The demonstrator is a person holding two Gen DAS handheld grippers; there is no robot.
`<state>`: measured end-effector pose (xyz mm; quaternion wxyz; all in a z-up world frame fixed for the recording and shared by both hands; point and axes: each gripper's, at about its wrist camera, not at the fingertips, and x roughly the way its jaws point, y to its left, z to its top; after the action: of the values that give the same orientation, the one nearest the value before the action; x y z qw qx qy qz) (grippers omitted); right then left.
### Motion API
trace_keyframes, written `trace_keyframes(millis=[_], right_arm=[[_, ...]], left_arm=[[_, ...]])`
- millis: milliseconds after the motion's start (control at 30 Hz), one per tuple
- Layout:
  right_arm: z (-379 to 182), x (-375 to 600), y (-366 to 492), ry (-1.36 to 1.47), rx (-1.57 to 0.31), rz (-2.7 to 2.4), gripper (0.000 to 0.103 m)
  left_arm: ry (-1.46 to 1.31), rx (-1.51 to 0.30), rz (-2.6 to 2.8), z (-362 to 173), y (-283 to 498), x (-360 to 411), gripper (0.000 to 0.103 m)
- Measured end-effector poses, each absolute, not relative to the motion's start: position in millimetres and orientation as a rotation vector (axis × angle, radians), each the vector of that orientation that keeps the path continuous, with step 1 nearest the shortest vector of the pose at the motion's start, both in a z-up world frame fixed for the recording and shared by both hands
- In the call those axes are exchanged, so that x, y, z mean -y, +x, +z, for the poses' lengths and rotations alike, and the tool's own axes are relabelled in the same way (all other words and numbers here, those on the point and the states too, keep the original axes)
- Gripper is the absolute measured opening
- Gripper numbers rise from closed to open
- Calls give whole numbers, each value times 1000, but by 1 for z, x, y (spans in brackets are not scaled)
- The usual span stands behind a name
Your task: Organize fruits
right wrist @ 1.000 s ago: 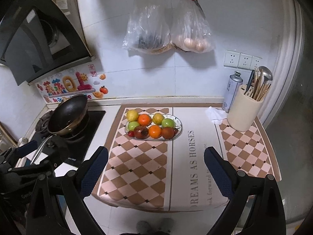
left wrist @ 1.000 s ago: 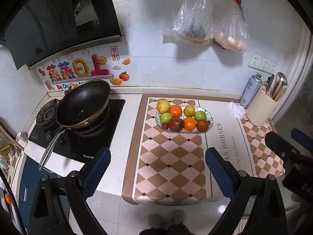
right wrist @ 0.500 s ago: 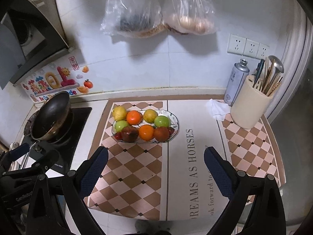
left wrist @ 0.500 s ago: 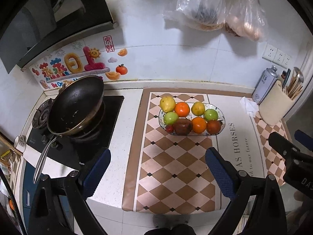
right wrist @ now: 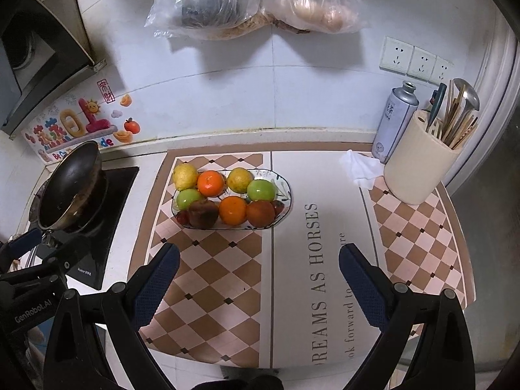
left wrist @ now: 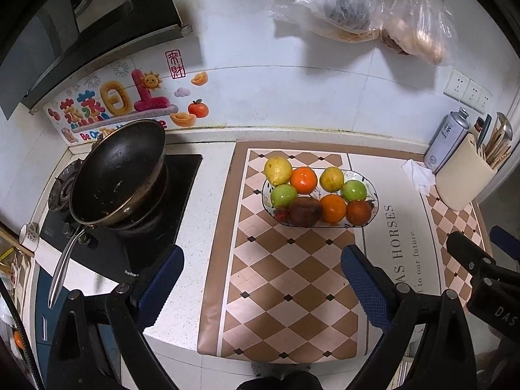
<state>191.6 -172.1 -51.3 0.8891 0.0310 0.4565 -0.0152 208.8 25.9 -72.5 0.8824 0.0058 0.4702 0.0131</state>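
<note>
An oval patterned plate stands on the checkered mat, heaped with fruit: a yellow lemon, oranges, green apples, a dark brown fruit and a small red one. My left gripper hangs open above the mat's near part, short of the plate, with nothing between its fingers. My right gripper is open too, over the mat in front of the plate and empty. Each gripper shows at the edge of the other's view.
A black frying pan sits on the gas stove at the left. A cream utensil holder, a spray can and a crumpled tissue stand at the back right. Plastic bags hang on the wall.
Both grippers have moved forward and lower toward the counter, so the plate of fruit appears larger and nearer. Both stay open and empty.
</note>
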Motion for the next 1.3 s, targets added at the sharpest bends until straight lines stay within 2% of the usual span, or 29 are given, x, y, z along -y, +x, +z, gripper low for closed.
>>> trace_keyframes(millis=[67,533,1300], right_arm=[[-49,173,191,66,-942,-32,100],[-40,175,186,59,-915,-30,101],[-36,175,184,49,-903,-25,101]], left_arm=[[8,-968,32,-71,208,-27,102],[12,-902,46,-60,199,-25,102],[13,-899,43,-57,197,-23,102]])
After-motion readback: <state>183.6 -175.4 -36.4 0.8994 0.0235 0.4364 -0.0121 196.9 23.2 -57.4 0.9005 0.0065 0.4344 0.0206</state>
